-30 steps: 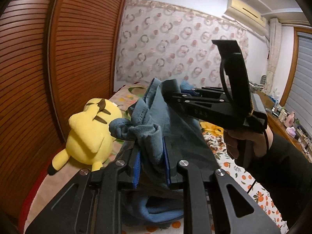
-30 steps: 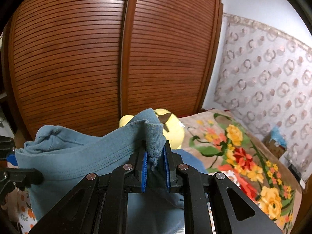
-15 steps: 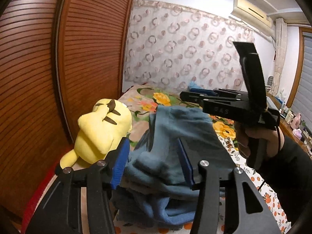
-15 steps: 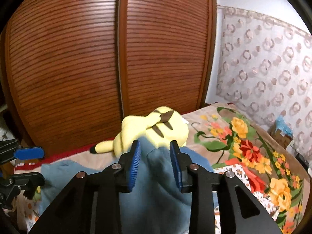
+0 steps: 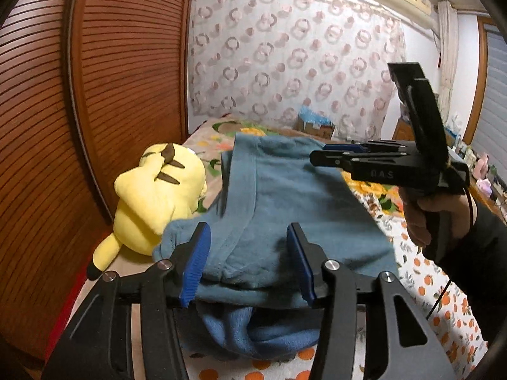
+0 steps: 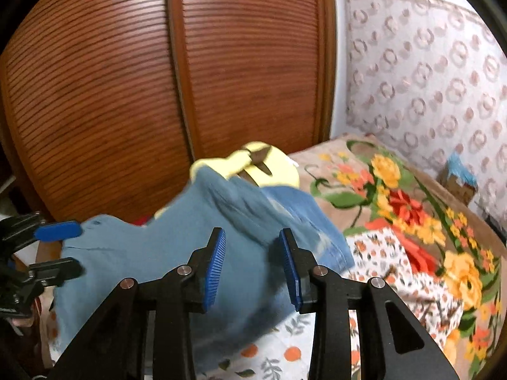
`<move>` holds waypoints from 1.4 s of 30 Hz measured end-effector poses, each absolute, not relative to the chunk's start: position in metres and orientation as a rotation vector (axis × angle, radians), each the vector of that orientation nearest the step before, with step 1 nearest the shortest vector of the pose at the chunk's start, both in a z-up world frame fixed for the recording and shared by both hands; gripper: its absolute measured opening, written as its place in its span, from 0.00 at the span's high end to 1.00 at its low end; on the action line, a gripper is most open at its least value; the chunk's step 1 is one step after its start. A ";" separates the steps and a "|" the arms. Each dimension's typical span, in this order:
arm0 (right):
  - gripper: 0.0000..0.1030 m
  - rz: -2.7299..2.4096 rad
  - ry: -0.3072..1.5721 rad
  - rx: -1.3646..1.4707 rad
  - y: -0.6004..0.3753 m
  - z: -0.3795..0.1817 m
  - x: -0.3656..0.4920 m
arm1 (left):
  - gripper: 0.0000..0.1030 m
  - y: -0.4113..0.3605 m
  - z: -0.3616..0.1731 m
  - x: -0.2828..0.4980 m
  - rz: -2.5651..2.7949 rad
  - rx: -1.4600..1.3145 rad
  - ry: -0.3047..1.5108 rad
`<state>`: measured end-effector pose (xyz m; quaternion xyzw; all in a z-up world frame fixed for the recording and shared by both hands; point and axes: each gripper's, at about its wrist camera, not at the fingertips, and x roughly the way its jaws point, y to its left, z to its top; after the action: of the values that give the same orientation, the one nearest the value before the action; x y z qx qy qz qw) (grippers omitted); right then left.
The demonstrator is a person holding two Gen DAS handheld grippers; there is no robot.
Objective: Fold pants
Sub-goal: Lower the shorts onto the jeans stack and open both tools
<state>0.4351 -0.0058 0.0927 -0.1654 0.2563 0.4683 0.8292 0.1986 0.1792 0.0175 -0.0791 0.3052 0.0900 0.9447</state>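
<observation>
The blue pants (image 5: 285, 209) lie folded in a pile on the bed; they also show in the right wrist view (image 6: 190, 262). My left gripper (image 5: 250, 262) is open and empty, its blue pads just above the near edge of the pile. My right gripper (image 6: 252, 262) is open and empty over the pile. In the left wrist view the right gripper (image 5: 320, 155) hovers above the far right part of the pants. In the right wrist view the left gripper (image 6: 60, 250) is at the left edge, open.
A yellow plush toy (image 5: 158, 196) lies against the pants on the left, next to the brown slatted wardrobe doors (image 6: 158, 79). The bed has a floral blanket (image 6: 412, 209) and an orange-print sheet (image 5: 443, 300). A cardboard box (image 5: 315, 126) stands by the curtain.
Both grippers let go of the pants and opened. The pants dropped from held-up to lying in a pile on the bed. Both grippers drew back a little.
</observation>
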 end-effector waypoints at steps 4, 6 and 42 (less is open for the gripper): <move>0.65 0.973 0.574 -0.342 0.001 0.082 0.445 | 0.51 0.177 0.002 0.199 0.181 -0.166 0.652; 0.65 0.968 0.579 -0.335 0.002 0.077 0.447 | 0.51 0.175 -0.004 0.198 0.180 -0.168 0.661; 0.65 0.726 0.411 -0.138 -0.154 0.111 0.224 | 0.12 0.097 0.059 0.142 0.000 -0.047 0.534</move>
<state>0.2244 -0.1539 0.1109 -0.0671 0.1996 0.3521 0.9120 0.1420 0.0972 0.0593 -0.0233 0.2637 0.0002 0.9643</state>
